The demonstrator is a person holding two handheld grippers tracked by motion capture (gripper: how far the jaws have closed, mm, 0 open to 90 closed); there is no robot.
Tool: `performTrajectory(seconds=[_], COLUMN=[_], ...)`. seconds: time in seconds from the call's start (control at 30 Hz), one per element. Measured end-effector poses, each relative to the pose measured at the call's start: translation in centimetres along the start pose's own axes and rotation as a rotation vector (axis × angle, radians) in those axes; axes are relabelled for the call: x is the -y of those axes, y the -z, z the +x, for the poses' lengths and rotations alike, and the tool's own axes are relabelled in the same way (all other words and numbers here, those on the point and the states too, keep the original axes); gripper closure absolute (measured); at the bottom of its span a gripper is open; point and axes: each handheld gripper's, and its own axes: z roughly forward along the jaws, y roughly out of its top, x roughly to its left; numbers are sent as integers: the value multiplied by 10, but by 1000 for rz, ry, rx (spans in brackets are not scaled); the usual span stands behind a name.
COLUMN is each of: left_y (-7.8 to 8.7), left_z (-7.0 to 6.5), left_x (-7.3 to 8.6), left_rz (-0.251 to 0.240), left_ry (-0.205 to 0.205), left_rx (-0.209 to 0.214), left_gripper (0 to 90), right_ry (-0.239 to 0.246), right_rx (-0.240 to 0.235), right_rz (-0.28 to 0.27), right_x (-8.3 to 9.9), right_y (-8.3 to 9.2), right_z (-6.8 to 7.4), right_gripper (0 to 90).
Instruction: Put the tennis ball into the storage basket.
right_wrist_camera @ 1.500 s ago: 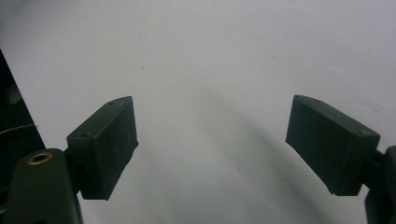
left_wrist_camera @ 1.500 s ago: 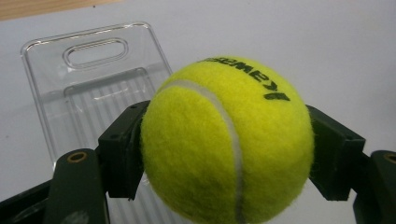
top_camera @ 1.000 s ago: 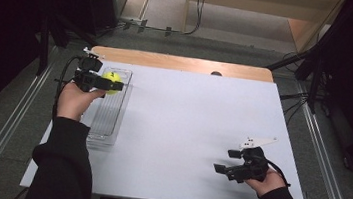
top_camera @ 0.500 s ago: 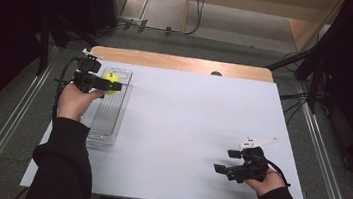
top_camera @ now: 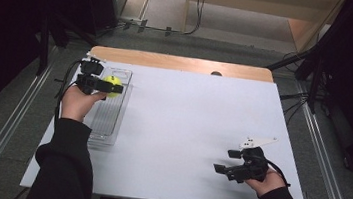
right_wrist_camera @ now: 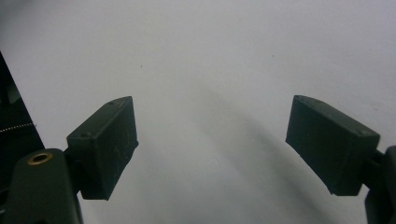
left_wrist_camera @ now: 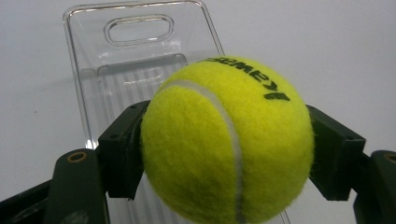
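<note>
Left tongs (left_wrist_camera: 229, 154) pinch a yellow tennis ball (left_wrist_camera: 227, 140) across its widest part, one black pad on each flank, held above the far end of a clear plastic tray (top_camera: 111, 103) at my left of the white table (top_camera: 186, 131). Right tongs (right_wrist_camera: 212, 149) stand spread with nothing between the pads, low over bare table at my right, well apart from the tray. I judge the ball light, springy and felt-covered, so it should grip well but will squash a little under pressure; the hold across the middle (not near a pole, where it could squirt out) looks sound. In the high view the ball (top_camera: 112, 85) sits over the tray's far end, near its handle slot. Tray: shallow, ribbed floor, stiff and slick by its look, and I see nothing lying in it.
</note>
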Motion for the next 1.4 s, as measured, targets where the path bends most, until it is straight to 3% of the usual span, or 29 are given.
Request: performTrajectory(seconds=[0.67, 1.03, 1.2, 1.4], left_y=[-15, -17, -16, -6], left_z=[10, 10, 10, 10], left_x=[8, 8, 7, 4], left_rz=[23, 40, 30, -21], left_ry=[41, 35, 34, 53], left_rx=[-15, -19, -1, 33], left_gripper=[259, 256, 240, 208], right_ry=[4, -1, 1, 2], right_rx=[-3, -2, -2, -4], right_rz=[1, 1, 2, 2], right_x=[0, 0, 0, 0], right_y=[0, 0, 0, -1], right_z=[0, 0, 0, 0], right_gripper=[146, 146, 146, 146])
